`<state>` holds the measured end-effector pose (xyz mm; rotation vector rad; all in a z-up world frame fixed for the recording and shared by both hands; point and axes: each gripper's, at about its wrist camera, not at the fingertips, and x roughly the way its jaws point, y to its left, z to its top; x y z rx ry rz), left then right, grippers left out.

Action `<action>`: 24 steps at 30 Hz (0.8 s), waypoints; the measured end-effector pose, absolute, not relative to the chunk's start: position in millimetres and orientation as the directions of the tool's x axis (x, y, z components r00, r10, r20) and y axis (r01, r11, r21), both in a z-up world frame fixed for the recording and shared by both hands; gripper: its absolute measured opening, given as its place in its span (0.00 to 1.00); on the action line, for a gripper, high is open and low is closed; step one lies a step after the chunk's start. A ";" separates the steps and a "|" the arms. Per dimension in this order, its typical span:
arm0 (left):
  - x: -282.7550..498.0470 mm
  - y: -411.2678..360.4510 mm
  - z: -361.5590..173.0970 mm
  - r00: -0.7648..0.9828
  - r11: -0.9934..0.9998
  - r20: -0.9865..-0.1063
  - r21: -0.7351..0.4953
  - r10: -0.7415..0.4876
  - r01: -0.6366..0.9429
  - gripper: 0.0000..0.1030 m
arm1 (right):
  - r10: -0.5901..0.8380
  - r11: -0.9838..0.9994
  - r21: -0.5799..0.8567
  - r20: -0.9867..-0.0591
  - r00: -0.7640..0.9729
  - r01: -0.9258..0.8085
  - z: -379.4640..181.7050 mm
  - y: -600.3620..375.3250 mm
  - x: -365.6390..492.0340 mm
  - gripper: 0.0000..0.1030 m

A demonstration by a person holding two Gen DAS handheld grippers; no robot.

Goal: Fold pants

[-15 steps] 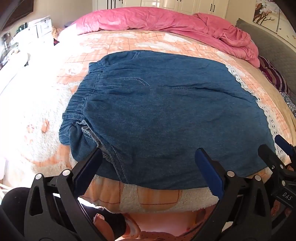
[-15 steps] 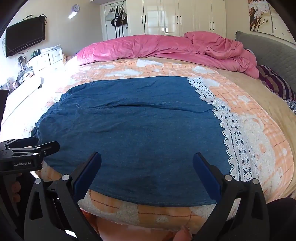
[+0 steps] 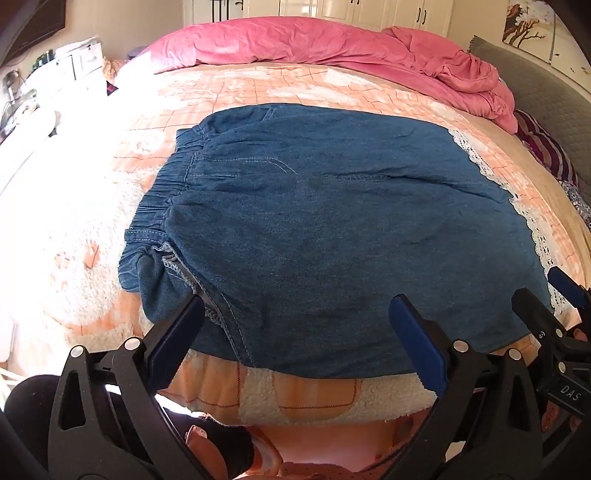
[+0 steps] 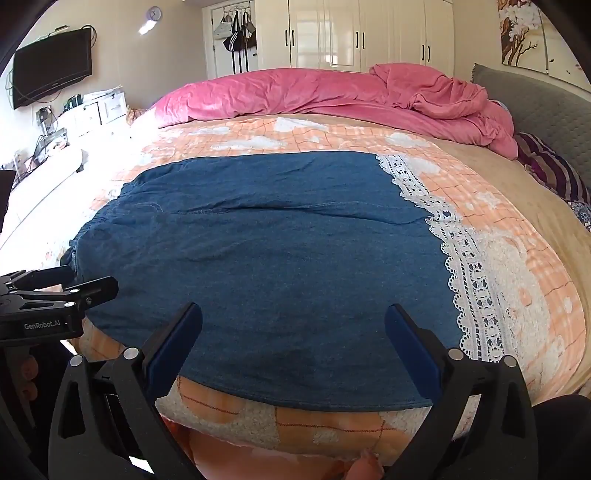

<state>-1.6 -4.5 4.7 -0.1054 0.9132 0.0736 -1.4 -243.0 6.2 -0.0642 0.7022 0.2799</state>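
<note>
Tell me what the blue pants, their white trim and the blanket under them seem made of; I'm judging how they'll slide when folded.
The pants look like soft, matte denim: blue twill with contrast stitching and a gathered waist. The white trim looks like openwork cotton lace, with holes and scalloped edges. The blanket seems a fuzzy fleece or sherpa, nubbly pile showing at its edge, so probably grippy.

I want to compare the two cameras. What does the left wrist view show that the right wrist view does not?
Only the left wrist view shows the gathered waistband and a turned-out inner seam. Only the right wrist view shows the television, wall clock and hanging bags. Both show the denim pants flat on the bed, their lace hem, the pink quilt, and open claws.
</note>
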 end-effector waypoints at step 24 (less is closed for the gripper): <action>-3.6 -7.8 8.0 0.625 0.994 -0.781 -0.064 0.004 -0.086 0.91 | 0.227 0.959 0.017 -0.643 0.731 -0.283 9.0 -249.1 1.6 0.96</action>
